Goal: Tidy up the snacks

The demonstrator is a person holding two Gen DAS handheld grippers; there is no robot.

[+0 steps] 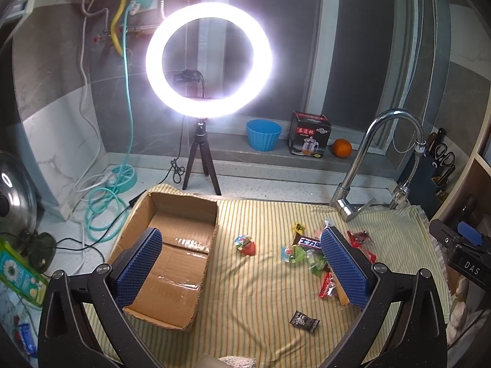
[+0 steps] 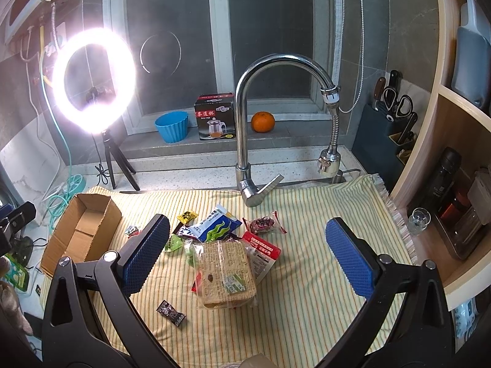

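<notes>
Left wrist view: the left gripper (image 1: 242,263) hangs spread wide above the striped yellow cloth (image 1: 260,291), beside the open brown cardboard box (image 1: 172,263). Right wrist view: the right gripper (image 2: 248,254) is spread, empty, over the loose heap of wrapped snacks (image 2: 227,245) lying mid-cloth.

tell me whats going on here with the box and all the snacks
A person holds a gripper tool in each hand over a striped cloth by the faucet. Both the left tool and the right tool are open and hold nothing. The cardboard box looks empty, and the snacks, including a large wrapped cracker pack and a small dark candy, lie loose on the cloth. No sorting shows yet.
</notes>
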